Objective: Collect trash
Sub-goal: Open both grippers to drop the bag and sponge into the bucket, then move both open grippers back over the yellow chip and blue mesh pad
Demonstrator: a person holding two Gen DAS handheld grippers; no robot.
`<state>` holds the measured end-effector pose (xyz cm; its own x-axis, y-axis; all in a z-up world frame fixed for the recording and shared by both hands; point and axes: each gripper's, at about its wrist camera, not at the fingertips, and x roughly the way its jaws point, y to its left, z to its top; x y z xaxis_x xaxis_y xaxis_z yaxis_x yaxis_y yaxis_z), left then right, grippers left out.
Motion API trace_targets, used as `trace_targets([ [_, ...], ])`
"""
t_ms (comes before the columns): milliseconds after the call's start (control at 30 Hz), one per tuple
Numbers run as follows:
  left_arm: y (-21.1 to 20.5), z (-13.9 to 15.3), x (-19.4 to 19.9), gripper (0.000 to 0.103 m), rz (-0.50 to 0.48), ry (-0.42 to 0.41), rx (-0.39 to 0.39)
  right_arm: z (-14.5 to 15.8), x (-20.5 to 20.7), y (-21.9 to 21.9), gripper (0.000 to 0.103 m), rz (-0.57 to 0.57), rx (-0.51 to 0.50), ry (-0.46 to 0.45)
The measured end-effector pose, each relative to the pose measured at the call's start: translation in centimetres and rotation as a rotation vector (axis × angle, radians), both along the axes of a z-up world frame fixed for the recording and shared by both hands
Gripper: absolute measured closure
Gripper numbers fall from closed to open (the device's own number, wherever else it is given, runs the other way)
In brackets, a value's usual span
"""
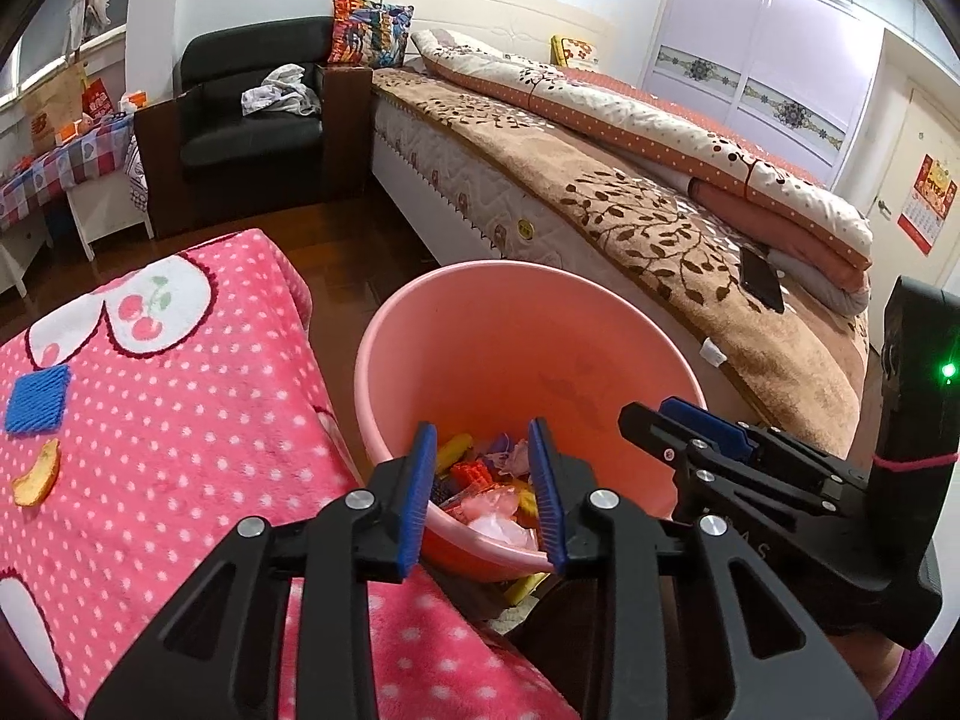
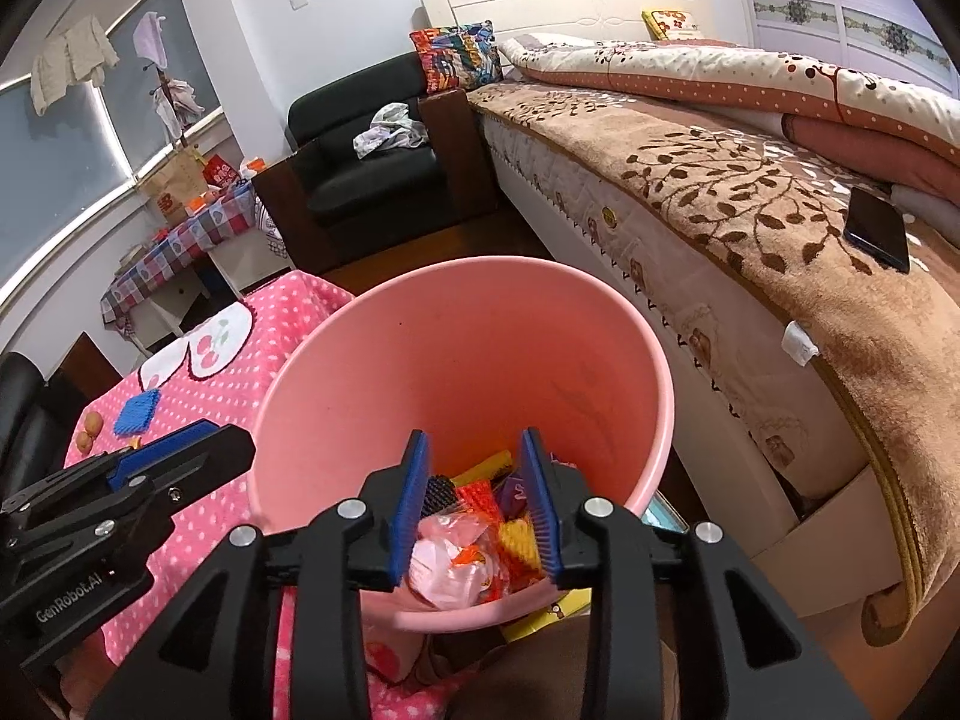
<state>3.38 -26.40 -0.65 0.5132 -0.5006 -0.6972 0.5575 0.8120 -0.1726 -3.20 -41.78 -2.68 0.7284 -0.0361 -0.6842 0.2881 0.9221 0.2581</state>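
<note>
A pink bin [image 1: 528,360] stands on the floor between a table draped in a pink dotted blanket [image 1: 198,408] on the left and a bed [image 1: 630,198] on the right. Its bottom holds a heap of trash [image 2: 474,540]: crumpled pink plastic, orange and yellow wrappers, a purple scrap (the pieces overlap too much to sort further).

The left gripper [image 1: 486,498] hangs over the near rim of the bin, its blue-padded jaws spread apart with nothing between them. The right gripper [image 2: 474,510] sits over the bin's near edge as well, just to the right of the left one, its jaws likewise spread and holding nothing; in the left wrist view it shows from the side, at right [image 1: 708,432].

On the blanket, to the far left, lie a blue square pad [image 1: 37,399] and, just nearer, a yellowish curved peel [image 1: 39,474]. The right wrist view also shows two small tan round things [image 2: 89,432] beside the pad.

A dark phone [image 2: 876,228] rests on the brown leaf-patterned cover of the bed. A black armchair [image 1: 252,120] with crumpled cloth on its seat stands at the far end, left of the bed.
</note>
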Motion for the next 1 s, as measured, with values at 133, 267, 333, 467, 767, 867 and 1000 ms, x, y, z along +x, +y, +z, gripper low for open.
trace_targets([
  [133, 0.4, 0.1, -0.1, 0.071, 0.009, -0.004, -0.001, 0.2, -0.1, 0.3, 0.066, 0.002, -0.003, -0.005],
  [267, 0.9, 0.0, -0.2, 0.071, 0.022, 0.0, 0.001, 0.4, -0.2, 0.8, 0.06, 0.012, 0.0, -0.015],
  [333, 1.2, 0.0, -0.2, 0.071, 0.028, 0.003, 0.002, 0.6, -0.3, 1.0, 0.06, 0.02, 0.003, -0.02],
  [467, 2.1, 0.0, -0.3, 0.071, 0.058, 0.005, 0.0, 0.9, -0.3, 1.6, 0.058, 0.034, -0.001, -0.029],
  [767, 5.9, 0.5, -0.4, 0.071, 0.153, 0.002, 0.002, 1.6, -0.1, 4.9, 0.056, 0.113, 0.001, -0.059],
  [867, 7.3, 0.7, -0.4, 0.071, 0.187, 0.003, 0.002, 1.9, 0.0, 6.3, 0.055, 0.149, -0.002, -0.071],
  [1000, 9.8, 0.7, -0.5, 0.071, 0.243, 0.007, 0.001, 2.2, 0.2, 8.3, 0.055, 0.19, -0.01, -0.079],
])
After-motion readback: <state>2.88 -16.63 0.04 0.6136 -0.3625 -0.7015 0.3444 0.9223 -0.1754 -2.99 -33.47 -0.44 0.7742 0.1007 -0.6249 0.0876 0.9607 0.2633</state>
